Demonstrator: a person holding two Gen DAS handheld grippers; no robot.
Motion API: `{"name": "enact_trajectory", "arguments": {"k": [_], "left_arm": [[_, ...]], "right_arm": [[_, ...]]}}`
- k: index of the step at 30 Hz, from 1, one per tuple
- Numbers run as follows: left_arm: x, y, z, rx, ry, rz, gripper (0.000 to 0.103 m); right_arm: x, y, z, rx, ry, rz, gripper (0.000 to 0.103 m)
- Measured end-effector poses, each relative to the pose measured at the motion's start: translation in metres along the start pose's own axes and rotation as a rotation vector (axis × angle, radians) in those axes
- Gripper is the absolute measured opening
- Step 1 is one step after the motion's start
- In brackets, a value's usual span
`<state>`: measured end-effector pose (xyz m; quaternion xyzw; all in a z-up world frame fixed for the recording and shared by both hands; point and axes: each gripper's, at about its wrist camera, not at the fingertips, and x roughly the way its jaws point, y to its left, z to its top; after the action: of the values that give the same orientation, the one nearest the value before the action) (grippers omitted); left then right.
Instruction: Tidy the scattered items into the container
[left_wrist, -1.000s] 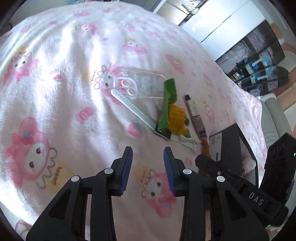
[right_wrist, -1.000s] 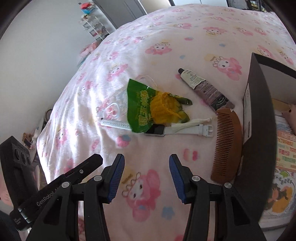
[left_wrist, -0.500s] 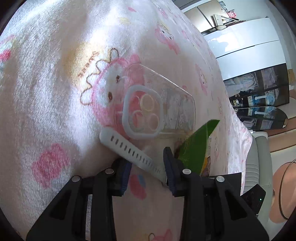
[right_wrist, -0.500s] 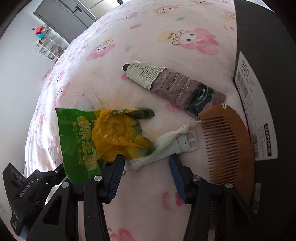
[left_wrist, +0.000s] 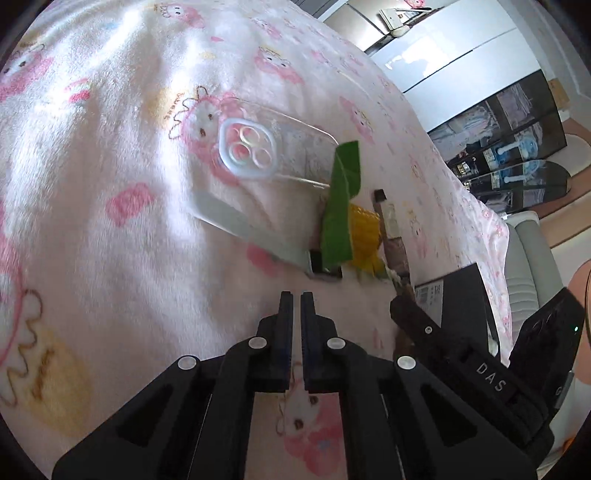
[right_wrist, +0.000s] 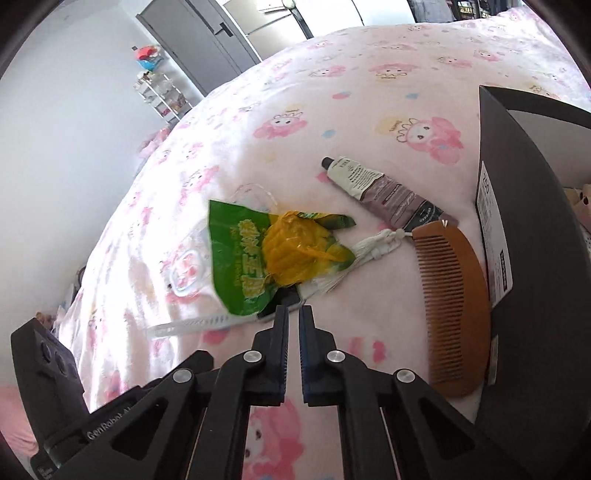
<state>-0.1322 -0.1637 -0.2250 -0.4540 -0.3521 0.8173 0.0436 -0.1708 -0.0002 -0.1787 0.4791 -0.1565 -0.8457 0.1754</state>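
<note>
Both grippers closed with nothing between the jaws: left gripper (left_wrist: 296, 295) just short of the white watch (left_wrist: 255, 230), right gripper (right_wrist: 293, 310) at the edge of the green snack bag (right_wrist: 251, 254). Scattered on the pink blanket (right_wrist: 369, 74): clear phone case (left_wrist: 273, 147), cream tube (right_wrist: 384, 190), wooden comb (right_wrist: 450, 295) beside the black box (right_wrist: 535, 258).

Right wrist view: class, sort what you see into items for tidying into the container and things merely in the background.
For the job: snack bag, tube, comb, watch, phone case, black box.

Just there: blanket, shelf rack, grey door.
</note>
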Motion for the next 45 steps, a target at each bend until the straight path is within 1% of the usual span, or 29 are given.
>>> {"name": "enact_trajectory", "arguments": {"k": [3,4,7,9,11,12,15,17,19,20,21,23,24,25,27,30,32,33,34,35,38,40,42,44,45], "left_arm": [[-0.021,-0.019,-0.015,0.041,-0.032,-0.015,0.002],[-0.028,-0.025,-0.018,0.054,-0.042,-0.018,0.002],[-0.039,-0.033,-0.023,0.073,-0.057,-0.012,0.002],[-0.029,-0.029,-0.014,0.049,-0.028,0.009,0.002],[-0.020,-0.013,-0.004,-0.008,0.022,-0.004,0.004],[-0.017,-0.006,0.003,-0.032,0.033,-0.007,0.005],[-0.011,0.011,0.021,-0.068,0.027,-0.008,0.018],[-0.008,0.026,0.031,-0.102,0.010,-0.013,0.030],[-0.007,0.044,0.039,-0.149,-0.017,-0.001,0.037],[-0.006,0.056,0.041,-0.187,-0.027,0.000,0.038],[-0.005,0.067,0.044,-0.238,-0.029,-0.010,0.038],[0.000,0.087,0.049,-0.334,-0.033,-0.064,0.039],[0.002,0.092,0.051,-0.357,-0.037,-0.083,0.040],[0.004,0.094,0.054,-0.362,-0.038,-0.084,0.041],[0.008,0.094,0.058,-0.345,-0.026,-0.067,0.041],[0.010,0.087,0.062,-0.298,-0.015,-0.054,0.039],[0.012,0.084,0.063,-0.280,-0.019,-0.045,0.037],[0.013,0.083,0.062,-0.281,-0.019,-0.040,0.035],[0.014,0.084,0.061,-0.285,-0.014,-0.039,0.030],[0.014,0.084,0.061,-0.291,-0.009,-0.041,0.028],[0.014,0.083,0.056,-0.299,0.000,-0.062,0.028],[0.013,0.080,0.053,-0.297,0.007,-0.079,0.028],[0.015,0.078,0.049,-0.297,0.022,-0.100,0.031],[0.018,0.076,0.047,-0.304,0.035,-0.128,0.036],[0.019,0.076,0.047,-0.314,0.041,-0.150,0.037]], "right_arm": [[-0.027,0.010,-0.011,-0.050,-0.011,0.059,0.004],[-0.034,0.019,-0.016,-0.067,-0.013,0.060,0.004],[-0.051,0.027,-0.026,-0.102,-0.005,0.058,0.004],[-0.057,0.024,-0.028,-0.090,0.009,0.052,0.004],[-0.053,0.015,-0.029,-0.055,0.037,0.062,0.004],[-0.046,0.012,-0.027,-0.036,0.055,0.062,0.004],[-0.024,0.014,-0.017,-0.024,0.099,0.065,0.004],[-0.009,0.018,-0.011,-0.023,0.131,0.075,0.004],[0.010,0.018,-0.004,-0.017,0.160,0.062,0.005],[0.018,0.016,-0.001,-0.013,0.169,0.048,0.005],[0.027,0.013,0.002,-0.006,0.177,0.032,0.005],[0.041,0.003,0.008,0.029,0.179,-0.009,0.006],[0.049,-0.003,0.011,0.057,0.180,-0.030,0.007],[0.056,-0.010,0.014,0.092,0.182,-0.048,0.009],[0.070,-0.024,0.018,0.169,0.191,-0.044,0.013],[0.085,-0.041,0.022,0.279,0.184,0.013,0.014],[0.090,-0.044,0.025,0.296,0.164,0.037,0.014],[0.091,-0.043,0.026,0.288,0.151,0.044,0.014],[0.091,-0.040,0.027,0.276,0.146,0.040,0.014],[0.090,-0.038,0.027,0.275,0.147,0.038,0.014],[0.081,-0.033,0.026,0.299,0.136,0.081,0.014],[0.083,-0.031,0.026,0.275,0.152,0.063,0.015],[0.089,-0.034,0.025,0.288,0.185,0.056,0.016],[0.092,-0.036,0.023,0.323,0.189,0.073,0.017],[0.093,-0.036,0.023,0.322,0.186,0.073,0.019]]}}
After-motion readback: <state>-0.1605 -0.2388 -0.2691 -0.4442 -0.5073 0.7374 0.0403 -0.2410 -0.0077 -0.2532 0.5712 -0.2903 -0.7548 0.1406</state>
